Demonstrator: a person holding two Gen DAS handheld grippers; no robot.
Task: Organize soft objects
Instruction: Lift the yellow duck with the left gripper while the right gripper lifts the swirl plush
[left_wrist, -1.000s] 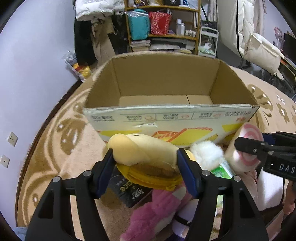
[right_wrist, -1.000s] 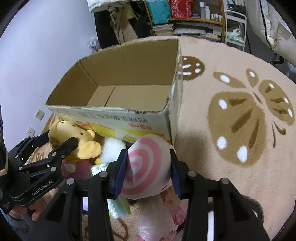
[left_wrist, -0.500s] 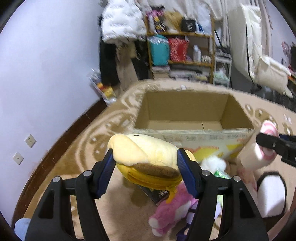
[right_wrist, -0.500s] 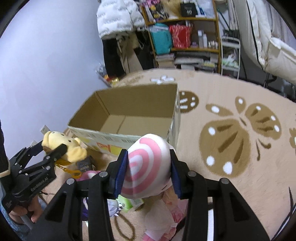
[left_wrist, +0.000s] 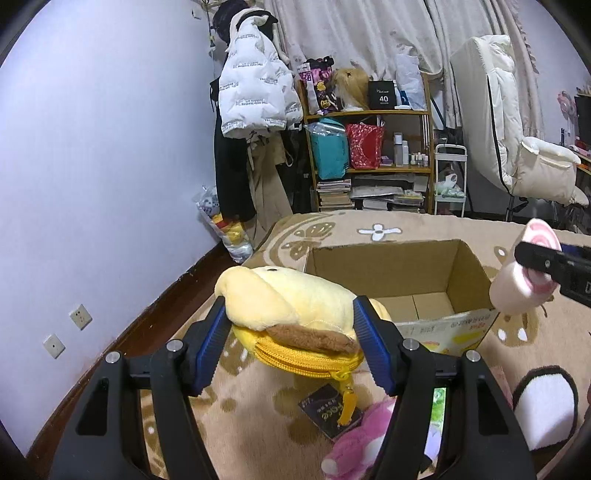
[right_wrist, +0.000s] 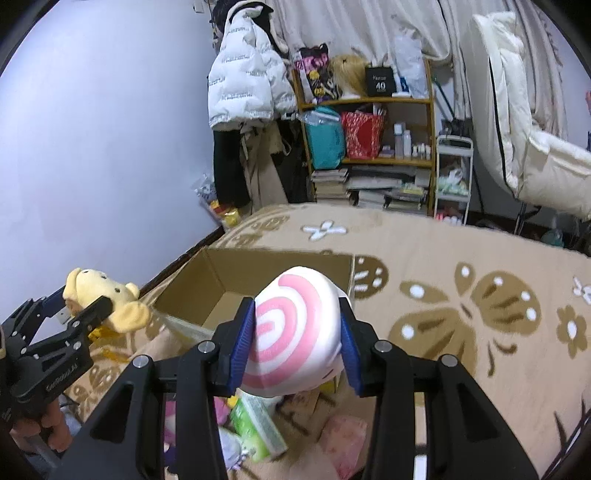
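Yellow plush pouch (left_wrist: 295, 314), pink-swirl white cushion (right_wrist: 295, 332)

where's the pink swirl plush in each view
Left wrist: the swirl plush is at the right edge, held by the right gripper.
Right wrist: centre bottom, between the blue pads.
Shared landmark: the cardboard box, just behind it in both.

White puffer jacket (left_wrist: 253, 99) (hanging) beside shelf (left_wrist: 369, 110)
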